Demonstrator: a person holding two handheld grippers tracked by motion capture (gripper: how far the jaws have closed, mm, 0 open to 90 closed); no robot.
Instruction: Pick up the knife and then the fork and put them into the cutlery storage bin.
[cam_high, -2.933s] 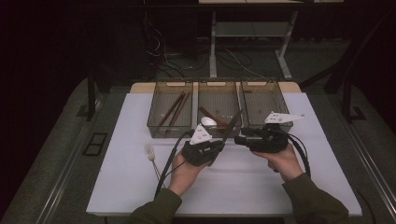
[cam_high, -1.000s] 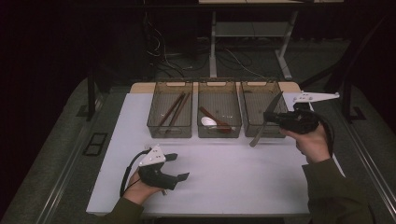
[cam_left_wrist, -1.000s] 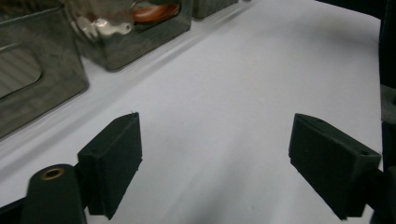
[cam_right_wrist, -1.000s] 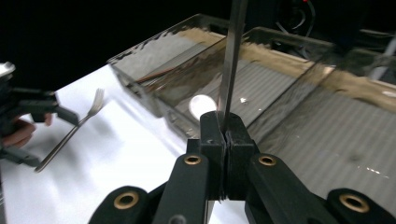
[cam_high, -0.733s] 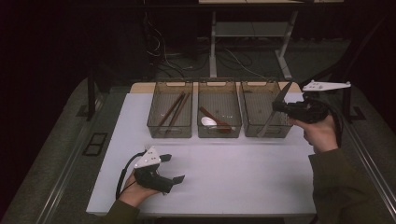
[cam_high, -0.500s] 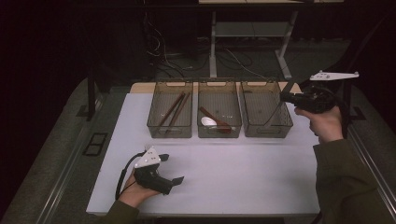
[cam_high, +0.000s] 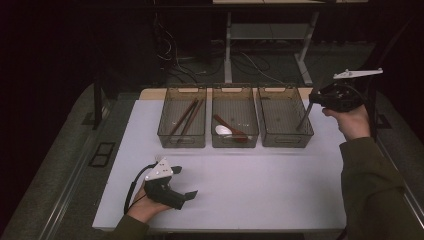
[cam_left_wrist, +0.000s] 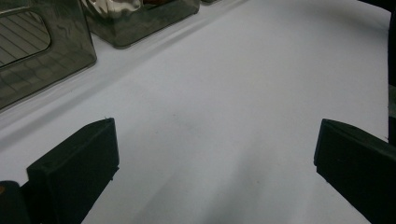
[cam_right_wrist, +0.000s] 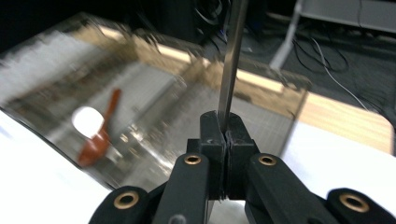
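Pinching a thin metal utensil handle (cam_right_wrist: 232, 56), my right gripper (cam_right_wrist: 225, 128) has its jaws pressed tight on the bare stem, which runs straight up the middle of the right gripper view. In the high view that gripper (cam_high: 314, 98) sits at the upper right of the frame, the utensil (cam_high: 304, 116) slanting down into the right bin (cam_high: 285, 142). The middle bin (cam_high: 235, 141) holds a white spoon (cam_high: 222, 130) and a red one (cam_high: 234, 132); the left bin (cam_high: 181, 140) holds dark sticks (cam_high: 184, 117). My left gripper (cam_high: 185, 187), lower left on the white table (cam_high: 260, 185), has just spread its jaws wide with nothing between them
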